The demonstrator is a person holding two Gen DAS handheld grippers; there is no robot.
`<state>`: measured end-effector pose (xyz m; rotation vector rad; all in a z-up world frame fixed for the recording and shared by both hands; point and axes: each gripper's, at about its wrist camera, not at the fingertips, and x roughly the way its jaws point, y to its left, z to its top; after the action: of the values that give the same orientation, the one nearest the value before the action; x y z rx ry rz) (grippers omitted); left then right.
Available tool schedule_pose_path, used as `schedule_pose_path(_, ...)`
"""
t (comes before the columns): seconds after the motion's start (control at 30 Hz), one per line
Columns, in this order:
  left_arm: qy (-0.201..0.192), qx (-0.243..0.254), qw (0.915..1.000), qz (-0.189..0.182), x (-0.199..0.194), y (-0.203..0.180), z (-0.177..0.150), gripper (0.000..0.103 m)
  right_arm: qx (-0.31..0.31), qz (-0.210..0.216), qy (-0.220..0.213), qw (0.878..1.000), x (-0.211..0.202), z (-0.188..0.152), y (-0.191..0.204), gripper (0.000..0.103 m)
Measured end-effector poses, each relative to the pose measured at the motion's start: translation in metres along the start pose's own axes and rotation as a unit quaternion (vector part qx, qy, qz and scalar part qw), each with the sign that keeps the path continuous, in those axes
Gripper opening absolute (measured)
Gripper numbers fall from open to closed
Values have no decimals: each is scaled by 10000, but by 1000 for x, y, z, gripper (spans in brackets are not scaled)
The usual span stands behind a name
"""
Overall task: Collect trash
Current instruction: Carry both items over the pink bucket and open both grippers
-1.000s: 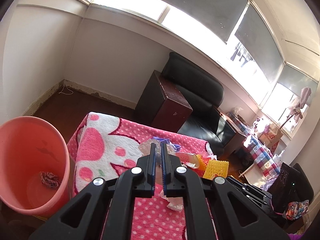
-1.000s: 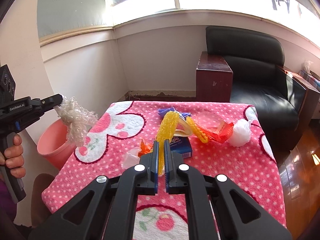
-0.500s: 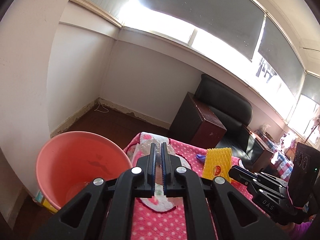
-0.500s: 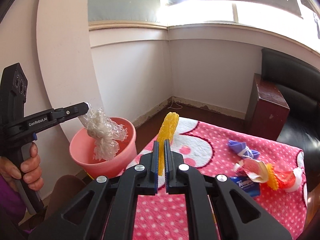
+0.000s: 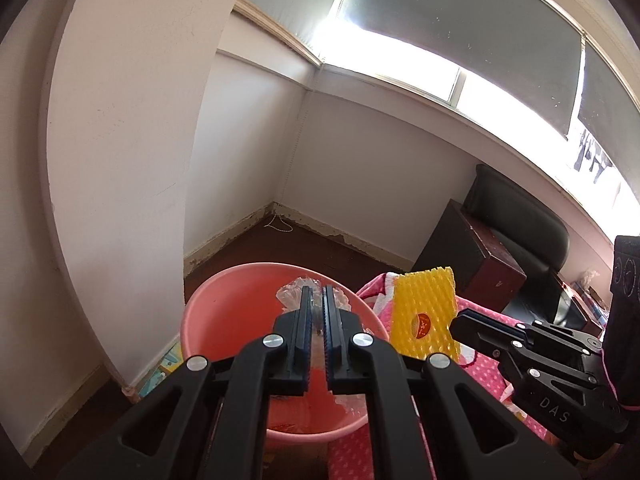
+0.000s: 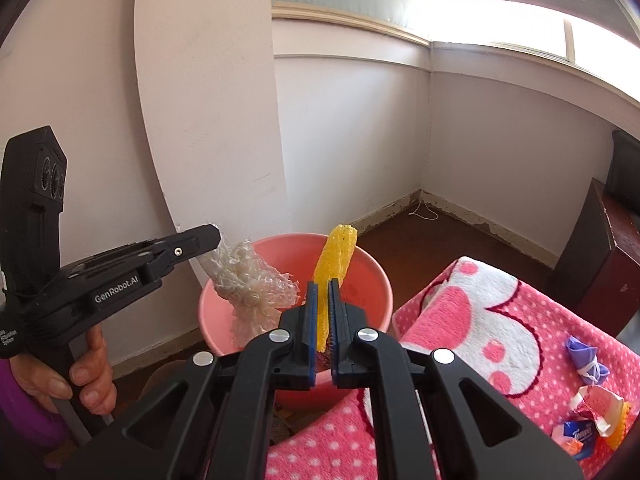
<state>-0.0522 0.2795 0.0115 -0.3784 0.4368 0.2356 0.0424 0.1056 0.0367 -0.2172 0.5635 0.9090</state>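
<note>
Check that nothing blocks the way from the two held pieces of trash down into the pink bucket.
Nothing visible blocks it. The clear plastic wrap in the left gripper and the yellow foam net in the right gripper hang at the open pink bucket.

Open mouth of the pink bucket (image 6: 362, 280) partly filled by the bubble wrap (image 6: 250, 292) hanging from the left gripper (image 6: 214, 236) and by the yellow foam net (image 6: 334, 268) clamped in the right gripper (image 6: 323, 300); free room over the far rim. Hemmed in on the left by the wall column (image 6: 208, 120), on the right by the pink-blanketed table (image 6: 480, 304). Bare floor (image 6: 432, 236) beyond, up to the corner
</note>
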Motion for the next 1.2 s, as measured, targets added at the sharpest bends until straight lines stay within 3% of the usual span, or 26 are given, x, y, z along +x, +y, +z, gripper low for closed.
schedule_pose_path(0.27, 125, 80, 9989, 453, 20, 22, -12, 4, -216, 154, 314, 9992, 35, 7, 25, 5)
schedule_pose_path(0.83, 344, 6, 9969, 713, 38, 39, -22, 5, -70, 174, 736, 9971, 69, 3, 35, 5)
schedule_pose_path(0.97, 339, 11, 9965, 766, 38, 38, -23, 12, -50, 163, 812, 9965, 70, 2, 36, 6)
schedule_pose_path(1.03, 318, 7, 9965, 777, 36, 38, -23, 25, -39, 189, 821, 9964, 73, 3, 34, 6)
schedule_pose_path(1.07, 289, 2, 9965, 787, 35, 38, -22, 38, -32, 214, 817, 9964, 72, 3, 34, 6)
schedule_pose_path(1.13, 212, -2, 9968, 765, 31, 37, -21, 42, -14, 246, 795, 9965, 72, 3, 32, 16)
schedule_pose_path(1.2, 193, 12, 9971, 736, 28, 36, -20, 42, 11, 307, 741, 9968, 70, 3, 32, 35)
